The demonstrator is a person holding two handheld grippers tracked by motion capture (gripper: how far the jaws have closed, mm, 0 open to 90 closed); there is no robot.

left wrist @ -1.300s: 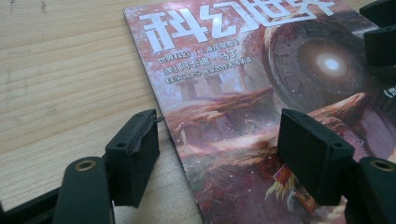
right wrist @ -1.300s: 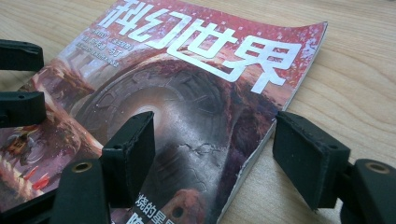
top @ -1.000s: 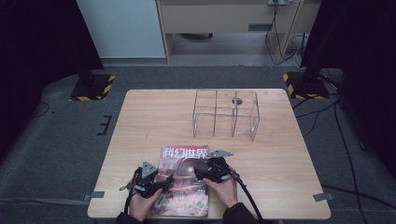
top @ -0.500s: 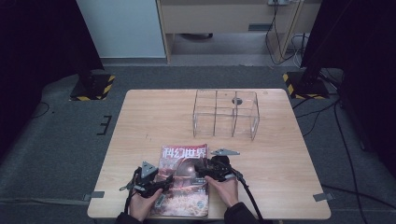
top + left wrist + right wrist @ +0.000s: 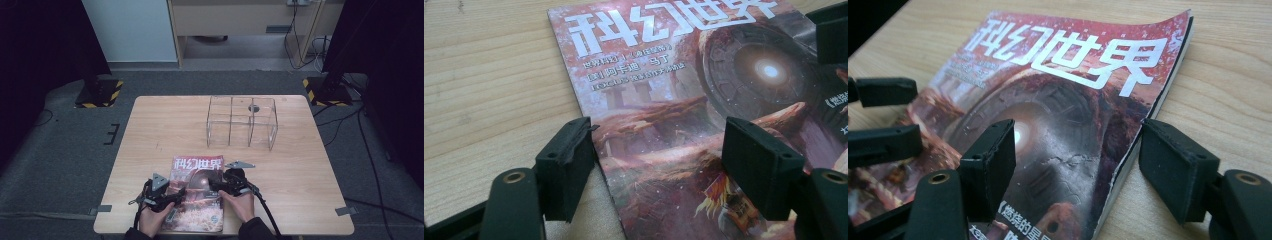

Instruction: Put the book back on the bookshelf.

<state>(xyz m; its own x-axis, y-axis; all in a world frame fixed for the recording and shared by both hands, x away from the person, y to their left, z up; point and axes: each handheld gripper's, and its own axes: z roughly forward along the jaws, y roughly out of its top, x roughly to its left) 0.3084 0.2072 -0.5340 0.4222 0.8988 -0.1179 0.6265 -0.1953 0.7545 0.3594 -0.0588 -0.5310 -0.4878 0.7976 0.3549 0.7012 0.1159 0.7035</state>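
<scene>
Red-covered paperback magazine with large white characters [image 5: 196,192] lying flat at the near edge of the pale wooden surface [image 5: 160,125], well apart from the clear acrylic three-bay box [image 5: 242,121] at the far side. Left gripper [image 5: 658,162] set low over the magazine's left edge, jaws apart, one over bare wood just beside the spine, the other above the cover; nothing pinched. Right gripper [image 5: 1078,162] likewise straddling the right edge, jaws having just been widening a little, one over the cover, the other over wood beside the page block; gripping nothing yet.

Judged step: taking hold of the magazine at both side edges, likely to lift or open it. Best done by sliding one jaw under the slightly raised right-hand cover edge, keeping the wrist low and level, closing gently to avoid creasing the glossy cover. Worth matching both sides before lifting, since a one-sided pinch would probably let the limp pages sag or fan open.
</scene>
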